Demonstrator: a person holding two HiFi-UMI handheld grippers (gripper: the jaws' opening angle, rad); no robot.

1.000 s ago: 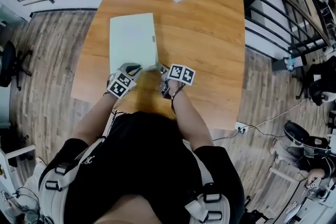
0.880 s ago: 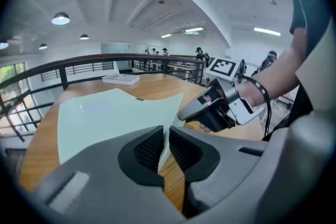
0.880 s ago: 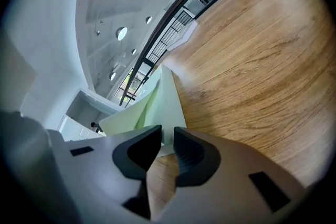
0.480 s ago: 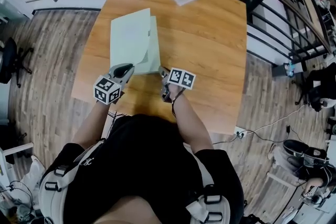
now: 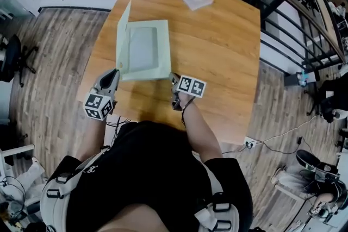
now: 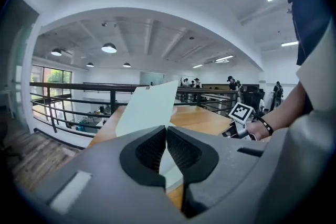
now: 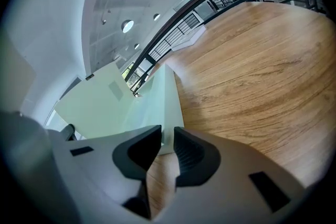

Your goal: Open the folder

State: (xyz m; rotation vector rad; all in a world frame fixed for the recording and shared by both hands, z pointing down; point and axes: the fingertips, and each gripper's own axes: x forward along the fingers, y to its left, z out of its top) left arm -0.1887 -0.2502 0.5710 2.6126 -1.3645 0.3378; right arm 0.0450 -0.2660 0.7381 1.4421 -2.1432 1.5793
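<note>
From the head view, the pale green card folder (image 5: 144,51) lies on the orange-brown wooden table (image 5: 217,46), nearer the person's left, with its front cover (image 5: 124,30) standing almost upright along the left edge and a grey inner panel showing. The left gripper (image 5: 111,77) sits at the cover's near corner, probably so that lifting there swings the cover over its spine. The right gripper (image 5: 175,83) sits at the base's near right corner, most likely to stop the base sliding or rising with the cover. In the left gripper view the jaws are closed to a hairline on the thin pale cover, which rises above them and shows again below. In the right gripper view the jaws stand a narrow slit apart with bare wood visible through the gap. The folder's corner lies just at their tips, not pinched, and I cannot tell whether they press on it.
</note>
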